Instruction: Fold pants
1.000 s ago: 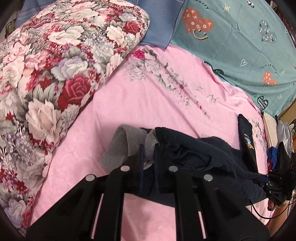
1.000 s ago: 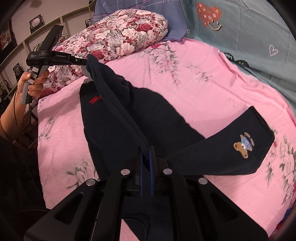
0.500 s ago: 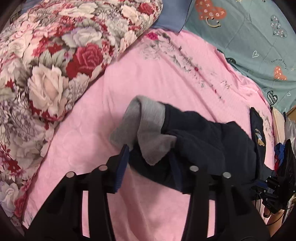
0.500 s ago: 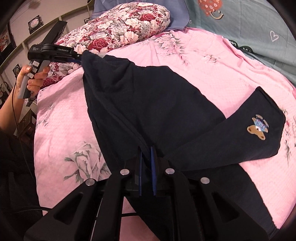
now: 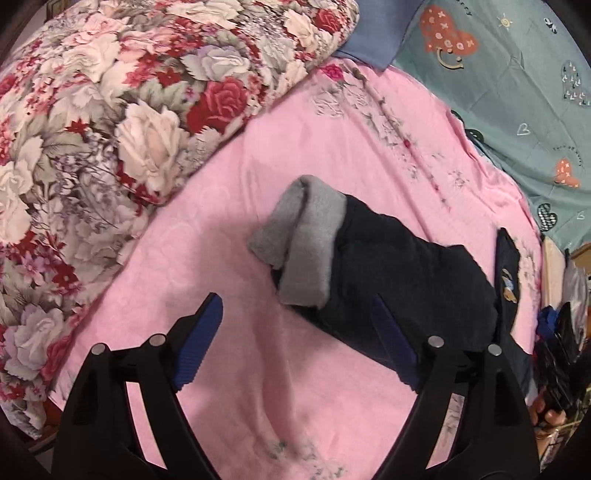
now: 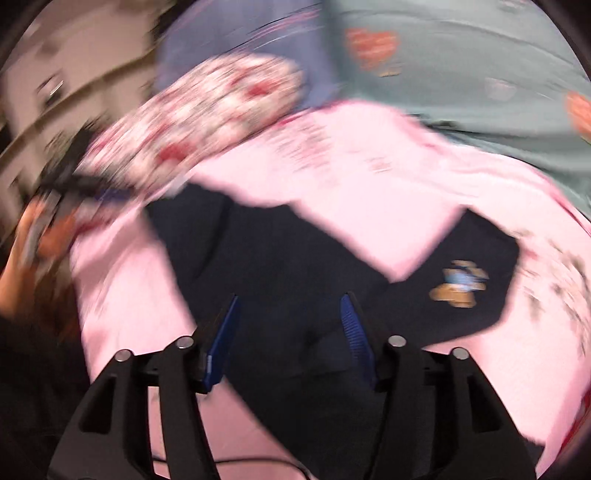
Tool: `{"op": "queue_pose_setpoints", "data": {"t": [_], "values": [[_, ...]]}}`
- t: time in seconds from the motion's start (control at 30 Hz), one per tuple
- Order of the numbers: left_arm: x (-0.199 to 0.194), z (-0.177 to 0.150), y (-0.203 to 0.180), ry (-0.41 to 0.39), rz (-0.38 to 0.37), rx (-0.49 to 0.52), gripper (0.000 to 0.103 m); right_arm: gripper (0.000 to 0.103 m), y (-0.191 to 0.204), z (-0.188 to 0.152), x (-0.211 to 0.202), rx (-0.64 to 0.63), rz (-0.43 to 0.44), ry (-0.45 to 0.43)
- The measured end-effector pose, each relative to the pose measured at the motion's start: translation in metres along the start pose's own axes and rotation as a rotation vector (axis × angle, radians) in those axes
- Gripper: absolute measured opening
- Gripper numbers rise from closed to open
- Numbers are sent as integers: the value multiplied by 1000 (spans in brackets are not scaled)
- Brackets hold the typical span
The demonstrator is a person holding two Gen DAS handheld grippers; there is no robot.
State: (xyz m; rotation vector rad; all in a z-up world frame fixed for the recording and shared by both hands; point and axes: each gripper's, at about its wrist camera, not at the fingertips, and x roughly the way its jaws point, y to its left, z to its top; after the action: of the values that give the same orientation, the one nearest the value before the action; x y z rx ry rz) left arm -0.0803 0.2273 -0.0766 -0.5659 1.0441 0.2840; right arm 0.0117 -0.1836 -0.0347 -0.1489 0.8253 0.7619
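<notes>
The dark navy pants (image 5: 406, 280) lie bunched on the pink bed sheet (image 5: 332, 147), with a turned-out grey lining (image 5: 306, 251) at the near end. My left gripper (image 5: 295, 310) hovers just short of that end. Its jaws are opening wide and grip nothing; the right finger (image 5: 391, 343) overlaps the dark cloth. The right wrist view is blurred. There the pants (image 6: 280, 266) spread across the sheet, and a bear patch (image 6: 458, 284) shows on the right leg. My right gripper (image 6: 290, 306) is above the cloth, jaws opening, pads clear of it.
A floral quilt (image 5: 129, 110) is heaped at the left, with a blue pillow (image 5: 373, 33) and a teal heart-print cover (image 5: 517, 92) at the back. A hand (image 6: 40, 229) holds the left gripper at the left edge of the right wrist view. Wall shelves (image 6: 55, 92) stand behind it.
Both grippers went from shut on the pants to open, and the lifted cloth dropped onto the sheet. The left gripper drew back a little; the right view swung and blurred.
</notes>
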Motion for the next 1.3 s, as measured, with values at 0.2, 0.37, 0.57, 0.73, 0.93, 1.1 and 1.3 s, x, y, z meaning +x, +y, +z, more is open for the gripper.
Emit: {"op": "queue_pose_setpoints", "data": {"t": [0.2,0.37,0.57,0.73,0.93,1.1,1.3], "values": [[26,-4,-15,126,-64,-44,84,59,-27,-1,3,129,-24,-47],[41,-7,-14,154,-61,-93,70,59,-27,-8,9,110,-82,-34],[61,0,-15,207,-69,-139,40,59,-38,-18,15,133,-64,-25],[66,9,-17,160,-17,-142,45,59,-38,-20,16,113,-68,-17],[56,12,-28,123,37,-94,33,59,-37,-21,20,115,-70,2],[43,16,-27,76,71,-69,33,59,-27,-19,23,75,-77,26],[40,20,-24,33,77,-38,17,59,-19,-18,26,49,-84,41]]}}
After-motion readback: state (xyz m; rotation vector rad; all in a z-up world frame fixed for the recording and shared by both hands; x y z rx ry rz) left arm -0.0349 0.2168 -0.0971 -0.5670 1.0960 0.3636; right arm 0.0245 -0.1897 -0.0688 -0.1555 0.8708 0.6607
